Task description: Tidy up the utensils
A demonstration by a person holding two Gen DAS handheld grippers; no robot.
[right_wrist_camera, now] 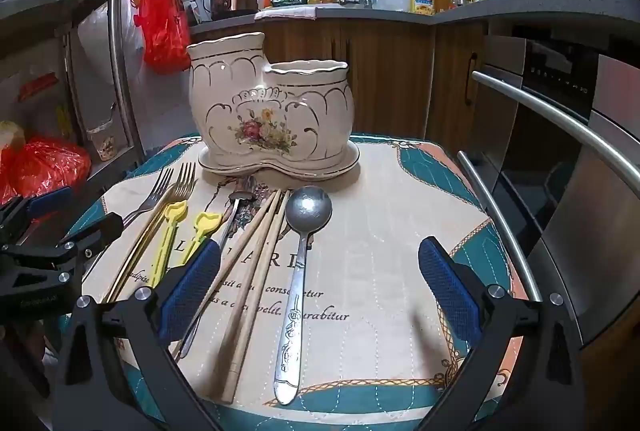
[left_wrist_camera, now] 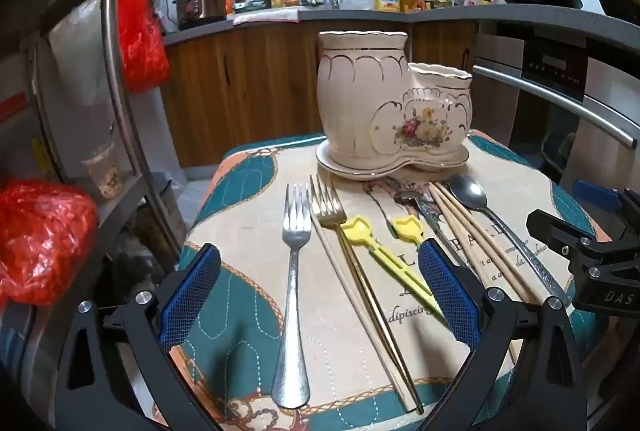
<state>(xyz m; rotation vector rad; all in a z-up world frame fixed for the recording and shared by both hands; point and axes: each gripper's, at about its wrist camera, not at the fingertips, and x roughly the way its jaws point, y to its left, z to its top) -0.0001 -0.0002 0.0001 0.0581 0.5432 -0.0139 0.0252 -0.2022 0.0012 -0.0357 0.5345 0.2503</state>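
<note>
Cream ceramic holder (left_wrist_camera: 384, 103) with two compartments stands at the far end of the cloth-covered table (right_wrist_camera: 400, 223). Before it lie forks (left_wrist_camera: 294, 271), yellow picks (left_wrist_camera: 384, 251), chopsticks (right_wrist_camera: 256, 279) and spoons (right_wrist_camera: 298, 271). I hold my left gripper (left_wrist_camera: 320, 295) and right gripper (right_wrist_camera: 320, 291) wide apart, grasping nothing.

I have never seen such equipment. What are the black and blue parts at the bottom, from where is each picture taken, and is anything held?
There is no robot: a person holds one two-finger gripper in each hand. Each picture comes from a camera on a gripper, looking forward between its blue fingers. The left gripper and right gripper are both open and hold nothing. On the cloth-covered table stands a cream ceramic holder with two compartments. Before it lie a silver fork, a gold fork, two yellow picks, wooden chopsticks, a big spoon and a small spoon.
</note>
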